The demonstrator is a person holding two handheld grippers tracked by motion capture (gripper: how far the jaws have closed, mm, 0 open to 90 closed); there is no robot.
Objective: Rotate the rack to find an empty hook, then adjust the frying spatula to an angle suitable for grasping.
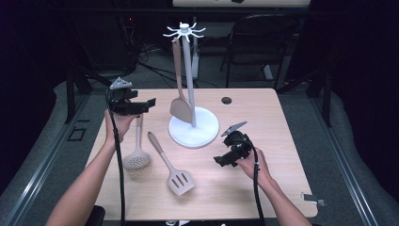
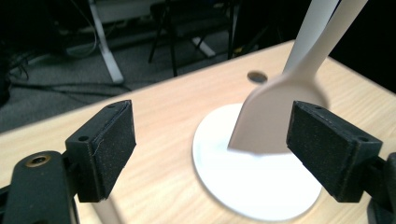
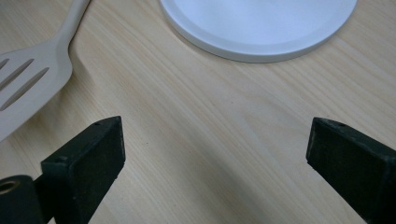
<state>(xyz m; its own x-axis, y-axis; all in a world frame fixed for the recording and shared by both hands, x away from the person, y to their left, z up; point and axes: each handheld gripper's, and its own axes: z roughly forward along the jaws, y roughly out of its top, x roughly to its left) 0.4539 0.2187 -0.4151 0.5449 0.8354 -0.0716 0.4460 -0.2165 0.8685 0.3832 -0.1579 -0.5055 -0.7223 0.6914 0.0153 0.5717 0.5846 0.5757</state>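
On the bench's left, we release beside the hung spatula.
Our left gripper (image 1: 149, 102), jaws spread and empty, sits above the skimmer (image 1: 137, 158); we should back off slowly so the hanging spatula (image 1: 180, 109) on the stand (image 1: 194, 133) stays steady, right gripper (image 1: 220, 160) spread, idle.

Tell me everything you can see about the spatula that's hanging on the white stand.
The hanging spatula is beige and matte, perhaps silicone, with a long slim handle and a solid, unslotted blade. It hangs blade down from a hook of the white stand, tilted slightly, blade just above the round base beside the pole. The left tool, jaws open, is nearby but not gripping it.
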